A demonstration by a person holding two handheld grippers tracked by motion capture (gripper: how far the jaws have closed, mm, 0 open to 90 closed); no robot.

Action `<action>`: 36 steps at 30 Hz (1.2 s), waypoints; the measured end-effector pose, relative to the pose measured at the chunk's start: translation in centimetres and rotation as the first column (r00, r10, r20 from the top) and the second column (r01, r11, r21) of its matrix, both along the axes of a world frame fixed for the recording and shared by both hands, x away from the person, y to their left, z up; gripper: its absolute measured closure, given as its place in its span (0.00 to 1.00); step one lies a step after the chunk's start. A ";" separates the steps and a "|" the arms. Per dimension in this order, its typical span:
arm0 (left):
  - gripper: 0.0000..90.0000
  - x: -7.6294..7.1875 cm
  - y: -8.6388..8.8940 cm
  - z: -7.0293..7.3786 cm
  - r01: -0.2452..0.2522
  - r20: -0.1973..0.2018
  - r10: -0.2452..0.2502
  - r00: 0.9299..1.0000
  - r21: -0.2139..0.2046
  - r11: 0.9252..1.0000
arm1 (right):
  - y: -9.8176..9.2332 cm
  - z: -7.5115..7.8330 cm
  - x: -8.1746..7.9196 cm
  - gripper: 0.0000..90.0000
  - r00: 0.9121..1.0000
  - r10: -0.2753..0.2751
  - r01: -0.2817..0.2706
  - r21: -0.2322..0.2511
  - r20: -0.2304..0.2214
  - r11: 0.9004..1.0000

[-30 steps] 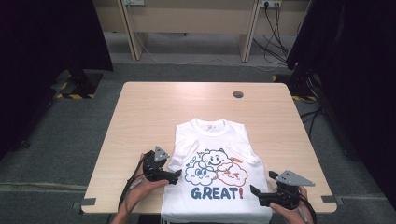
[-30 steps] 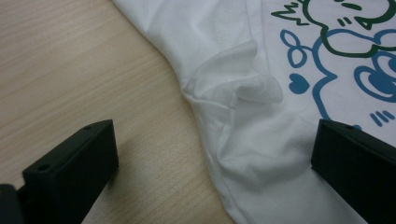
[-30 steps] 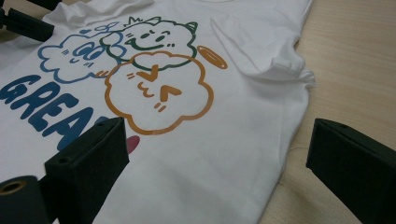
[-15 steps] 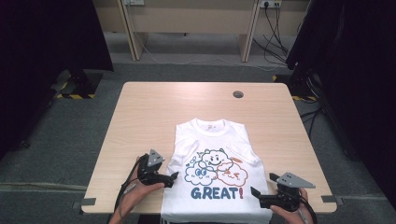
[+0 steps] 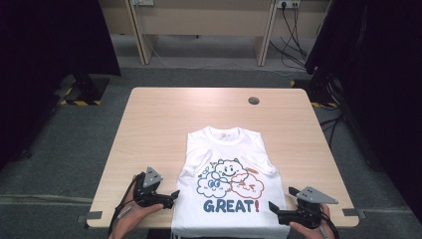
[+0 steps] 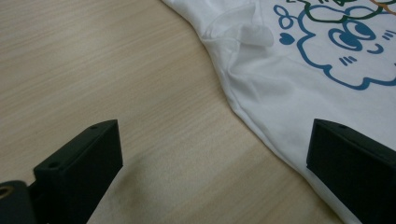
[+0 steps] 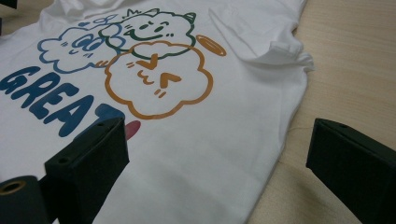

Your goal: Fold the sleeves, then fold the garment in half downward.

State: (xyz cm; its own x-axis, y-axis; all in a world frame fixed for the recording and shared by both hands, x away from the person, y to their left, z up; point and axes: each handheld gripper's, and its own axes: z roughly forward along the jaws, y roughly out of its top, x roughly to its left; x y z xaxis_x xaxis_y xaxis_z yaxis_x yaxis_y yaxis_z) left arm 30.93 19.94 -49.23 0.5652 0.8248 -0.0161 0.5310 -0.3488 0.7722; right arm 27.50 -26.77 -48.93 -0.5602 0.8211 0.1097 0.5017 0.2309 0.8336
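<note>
A white cotton T-shirt (image 5: 226, 179) printed with three cartoon clouds and the word "GREAT!" lies face up on the pale wooden table (image 5: 164, 119), collar toward the far side and hem spilling just over the near edge. Both sleeves are already turned in over the chest, so the body reads as a narrow panel, and that looks like a fold part done.

The left gripper (image 5: 171, 195) sits low at the shirt's near left edge, held in a hand coming in from the near side. In the left gripper view its black jaws stand wide apart, one over bare wood and the other over the white cloth, so the side seam runs between them. It grips nothing; I judge it is placed that way to straddle the edge and pinch it.

The right gripper (image 5: 272, 208) mirrors it at the near right edge, close to the hem. Its jaws are spread wide too, one above the printed lettering and one over the table, with the cloth's border between. Nothing is caught in them.

Set symmetrically like this, the pair seems ready to take both lower corners together. A small dark round plug (image 5: 254, 100) sits in the far tabletop, well apart from the shirt.
</note>
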 end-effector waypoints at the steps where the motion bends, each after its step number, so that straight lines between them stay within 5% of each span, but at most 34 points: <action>1: 0.03 -0.2 0.1 -0.1 -0.001 -0.003 0.001 1.000 0.001 1.000 | 0.0 0.0 -0.1 0.06 1.000 0.000 0.000 0.000 0.001 1.000; 20: 0.02 -3.1 1.6 -1.0 -0.027 -0.002 0.027 1.000 0.010 1.000 | -0.2 0.1 -0.8 0.06 1.000 -0.001 0.001 0.008 0.006 1.000; 36: 0.01 -3.3 1.6 -1.1 -0.031 0.008 0.031 0.999 0.005 1.000 | -0.8 0.2 -1.3 0.06 1.000 -0.017 0.017 0.021 0.013 1.000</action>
